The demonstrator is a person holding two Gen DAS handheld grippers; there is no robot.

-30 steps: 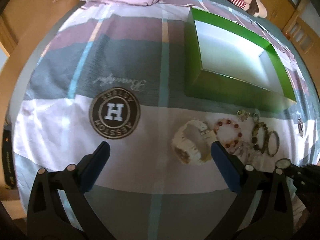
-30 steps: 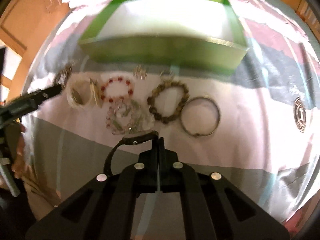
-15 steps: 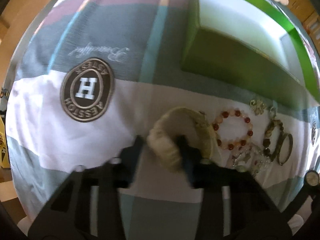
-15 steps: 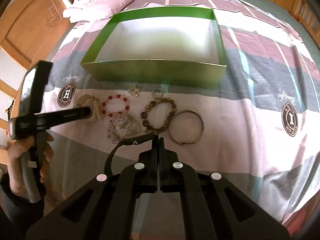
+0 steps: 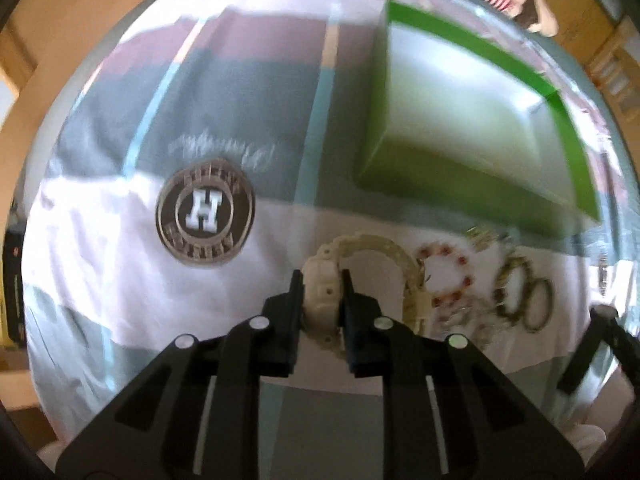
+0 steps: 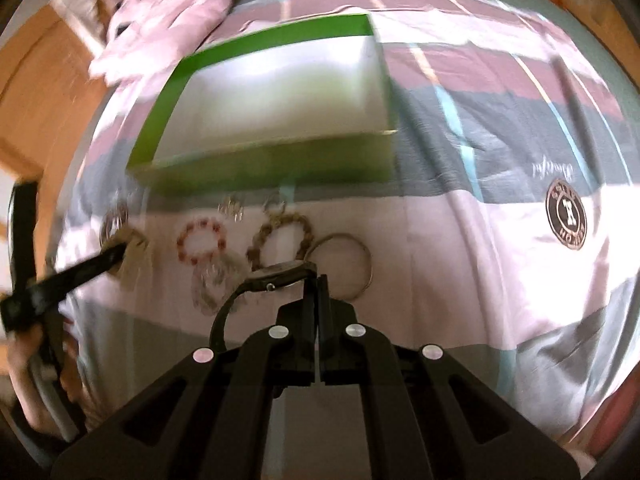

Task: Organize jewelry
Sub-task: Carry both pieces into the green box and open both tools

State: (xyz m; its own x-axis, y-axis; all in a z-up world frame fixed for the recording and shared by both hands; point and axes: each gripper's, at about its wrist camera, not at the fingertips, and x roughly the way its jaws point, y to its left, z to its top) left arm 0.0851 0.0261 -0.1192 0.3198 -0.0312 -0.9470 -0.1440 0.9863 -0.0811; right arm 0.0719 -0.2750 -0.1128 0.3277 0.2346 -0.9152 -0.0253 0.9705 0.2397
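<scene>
The bedspread (image 5: pixel 120 264) filled both views, striped grey, mauve and white, with a round H badge (image 5: pixel 205 217) printed on its white band. A pink pillow (image 6: pixel 168 12) sat at the far end. On the spread lay the green box (image 6: pixel 276 164), open on top, its pale inside showing nothing in it, though blur softened the view.

Just in front of the box, the jewelry ran in a row on the white band. The left gripper (image 5: pixel 320 280) had its fingers pressed in on the strap of the white watch (image 5: pixel 372 248), pinching it at the left end of the row. The watch's loop arched forward past the fingertips; whether it touched the cloth, I could not tell.

Beside it lay the red bead bracelet (image 6: pixel 202 240), then the brown bead bracelet (image 6: pixel 280 232), then the bangle (image 6: pixel 352 268) at the right end. A clear bracelet (image 6: pixel 214 284), badly blurred, sat nearer the camera below the red one. Two small charms (image 6: pixel 234 206) rested just by the box wall.

The right gripper (image 6: pixel 316 280) was squeezed tight on the black watch (image 6: pixel 276 276), gripping one end of its strap; the face stuck out to the left and the other strap end curled down beside the fingers, hanging above the row.
</scene>
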